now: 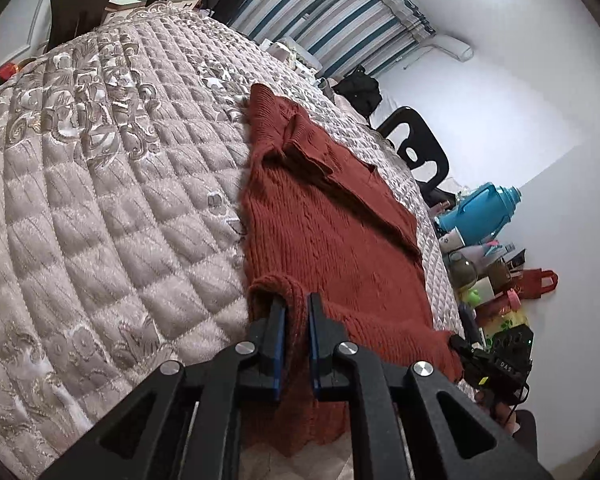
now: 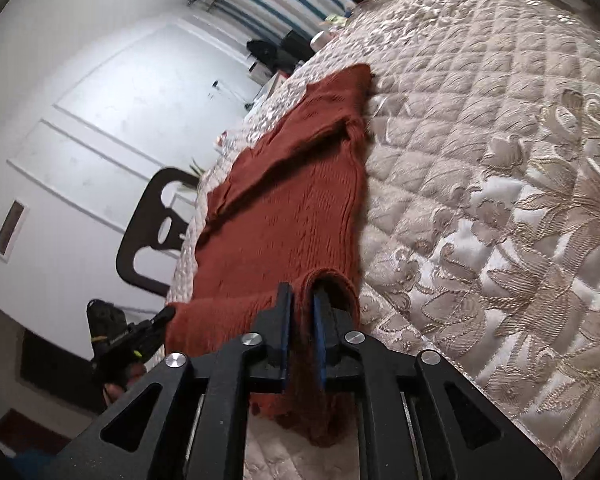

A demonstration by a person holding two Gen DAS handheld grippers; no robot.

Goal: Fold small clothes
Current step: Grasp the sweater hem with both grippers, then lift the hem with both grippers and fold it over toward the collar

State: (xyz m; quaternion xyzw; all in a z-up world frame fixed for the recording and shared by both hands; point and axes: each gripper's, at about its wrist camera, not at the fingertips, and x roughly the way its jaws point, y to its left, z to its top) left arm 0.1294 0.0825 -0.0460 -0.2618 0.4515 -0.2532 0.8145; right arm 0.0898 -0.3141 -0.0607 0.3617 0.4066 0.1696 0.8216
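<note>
A rust-red knitted sweater point(image 1: 324, 224) lies lengthwise on a quilted beige table cover point(image 1: 100, 200), a sleeve folded across its body. My left gripper point(image 1: 297, 300) is shut on the sweater's near edge, knit bunched between the jaws. In the right wrist view the same sweater point(image 2: 292, 208) runs away from me, and my right gripper point(image 2: 301, 292) is shut on the other near corner of it. Each gripper shows at the edge of the other's view, holding the lifted hem between them.
A dark chair point(image 1: 420, 152) stands past the table's right side, with a blue flask point(image 1: 480, 208) and several small items on the floor. Another dark chair point(image 2: 152, 224) stands left of the table. Striped curtains point(image 1: 320, 12) hang at the back.
</note>
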